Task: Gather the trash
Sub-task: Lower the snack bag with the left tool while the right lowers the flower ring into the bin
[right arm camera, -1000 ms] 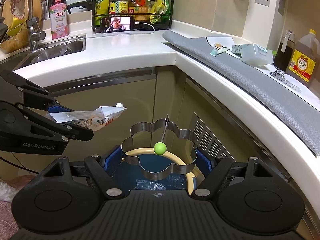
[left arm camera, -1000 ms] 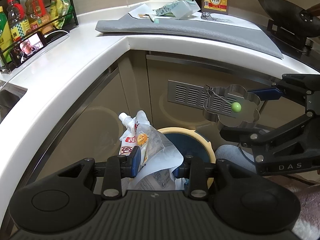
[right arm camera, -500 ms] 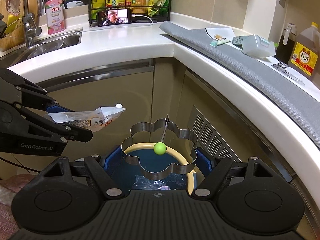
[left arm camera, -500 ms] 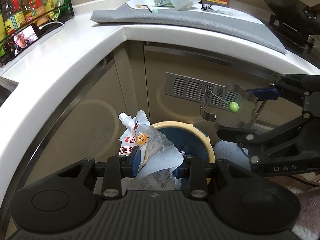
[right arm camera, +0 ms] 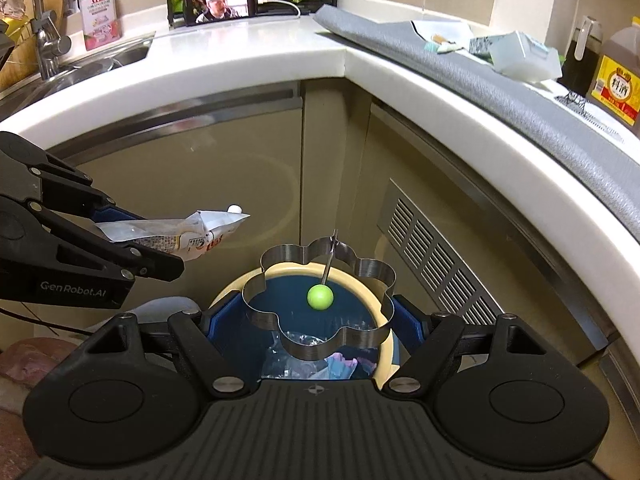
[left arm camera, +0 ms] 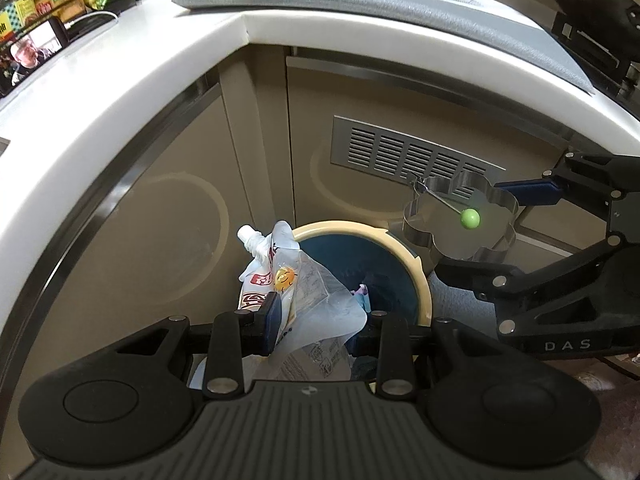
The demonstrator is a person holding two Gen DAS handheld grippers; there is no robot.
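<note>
Both grippers have been lowered toward the bin [right arm camera: 384,280]. The left gripper [left arm camera: 316,316] grasps the pouches [left arm camera: 304,280]; the right gripper [right arm camera: 316,320] clamps the flower-shaped ring [right arm camera: 320,344] (bin at 12 o'clock). Release should be made only once centred over the opening.

The flower-shaped ring [right arm camera: 318,312] is thin polished metal, mirror-bright, with a wire handle ending in a smooth green plastic ball [right arm camera: 320,297]. The pouch [left arm camera: 296,288] is crinkled, glossy printed plastic film with a white plastic spout, and the bin [left arm camera: 416,280] has a smooth cream plastic rim. The countertop [right arm camera: 248,68] looks glossy white stone, the mat [right arm camera: 500,92] on it rough grey cloth, and the vent [left arm camera: 412,152] matt slotted metal.
</note>
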